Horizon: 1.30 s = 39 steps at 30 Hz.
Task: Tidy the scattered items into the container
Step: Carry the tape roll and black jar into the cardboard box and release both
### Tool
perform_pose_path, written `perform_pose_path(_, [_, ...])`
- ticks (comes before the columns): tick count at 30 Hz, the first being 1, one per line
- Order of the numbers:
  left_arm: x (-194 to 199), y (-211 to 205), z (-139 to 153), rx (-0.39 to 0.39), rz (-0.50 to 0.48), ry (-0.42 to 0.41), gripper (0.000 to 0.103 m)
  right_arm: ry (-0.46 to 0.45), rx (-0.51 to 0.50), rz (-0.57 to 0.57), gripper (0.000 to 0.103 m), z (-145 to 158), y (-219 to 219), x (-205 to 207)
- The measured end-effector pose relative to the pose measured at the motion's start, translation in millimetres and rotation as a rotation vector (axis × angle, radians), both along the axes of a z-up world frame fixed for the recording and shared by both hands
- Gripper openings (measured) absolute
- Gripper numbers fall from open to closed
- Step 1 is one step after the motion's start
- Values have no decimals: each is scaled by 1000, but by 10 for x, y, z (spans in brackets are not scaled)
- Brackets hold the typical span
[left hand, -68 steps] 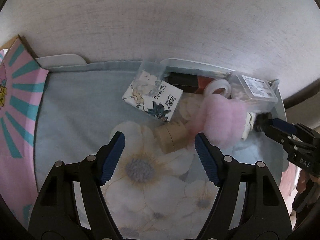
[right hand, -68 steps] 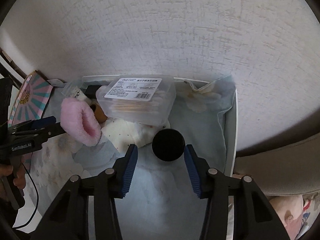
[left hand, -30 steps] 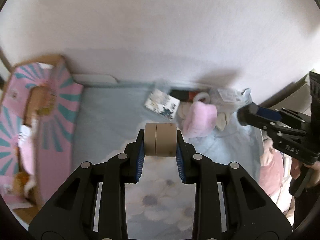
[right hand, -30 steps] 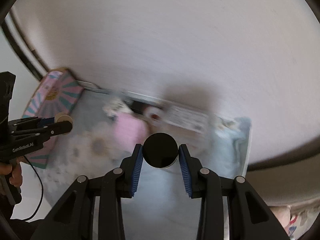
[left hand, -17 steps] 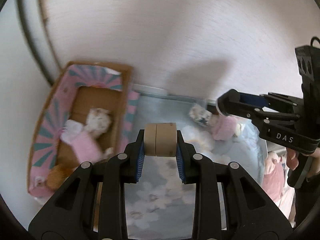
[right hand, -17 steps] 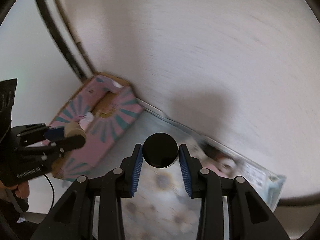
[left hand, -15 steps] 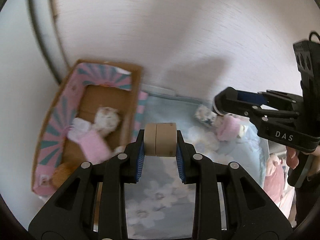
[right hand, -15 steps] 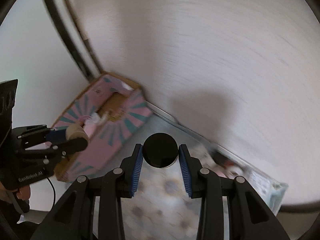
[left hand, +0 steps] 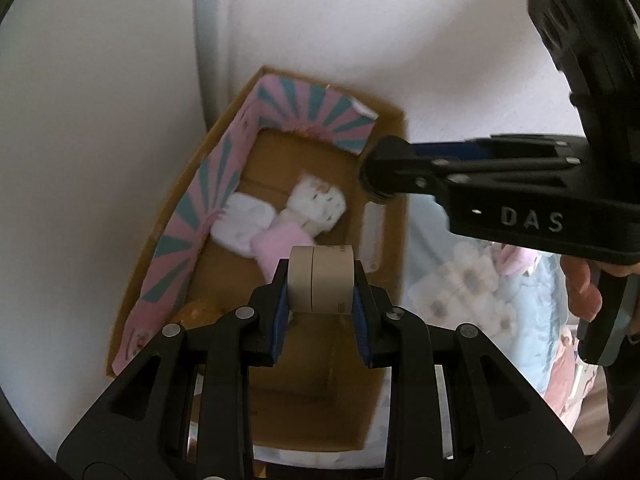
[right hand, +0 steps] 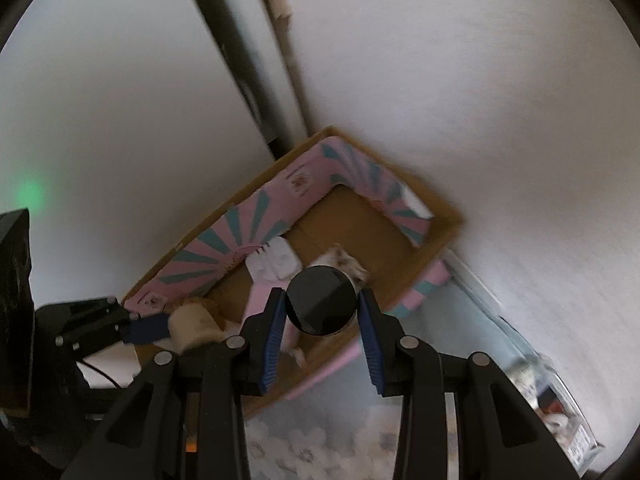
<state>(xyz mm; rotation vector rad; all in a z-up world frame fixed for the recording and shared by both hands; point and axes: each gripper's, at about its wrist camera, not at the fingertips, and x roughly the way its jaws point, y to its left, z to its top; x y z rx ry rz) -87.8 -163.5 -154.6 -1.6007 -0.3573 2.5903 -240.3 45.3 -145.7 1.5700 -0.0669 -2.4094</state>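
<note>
White walls stand behind a cardboard box (left hand: 304, 152) with a pink and teal striped lining.

Both claws hang over the box, each one full. The left claw (left hand: 321, 303) squeezes a tan jar (left hand: 321, 279) lying on its side between the blue pads. The right claw (right hand: 320, 320) grips a round black jar (right hand: 322, 300). Inside the box lie a white packet (left hand: 244, 222), a pink cloth (left hand: 280, 244) and a small speckled white pouch (left hand: 318, 204). Beside the box is a blue flowered cloth (left hand: 464, 292).
</note>
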Motion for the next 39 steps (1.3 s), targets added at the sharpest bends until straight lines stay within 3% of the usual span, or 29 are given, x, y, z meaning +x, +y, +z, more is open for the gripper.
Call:
perform_pose_path(8, [-17, -107, -276, 15, -13, -43, 25, -64, 16, 38, 33, -311, -318, -144])
perform_pose_path(15, [-69, -93, -309, 26, -30, -42, 25, -113, 8, 35, 33, -452, -307, -283])
perform_pose_path(17, [-121, -77, -359, 16, -31, -87, 27, -140, -18, 23, 43, -492, -293, -323])
perform_pose_path(18, [-144, -69, -397, 10, -30, -113, 28, -154, -27, 8, 58, -512, -271, -346])
perform_pose_path(19, [-153, -61, -420, 7, -32, -128, 31, -159, -22, -4, 67, -514, -266, -358])
perform_pose_path(21, [-159, -51, -449, -10, -30, -140, 57, -161, -4, -24, 70, -517, -243, -387])
perform_pose_path(22, [-155, -49, -448, -14, -31, -134, 99, -160, 4, -34, 70, -515, -230, -396])
perform_pose_path(25, [-129, -62, -411, 9, -31, -101, 103, -162, -2, -50, 70, -500, -186, -397])
perform_pose_path(39, [12, -107, -346, -19, 32, -70, 103, -131, 1, -92, 70, -326, -121, -209])
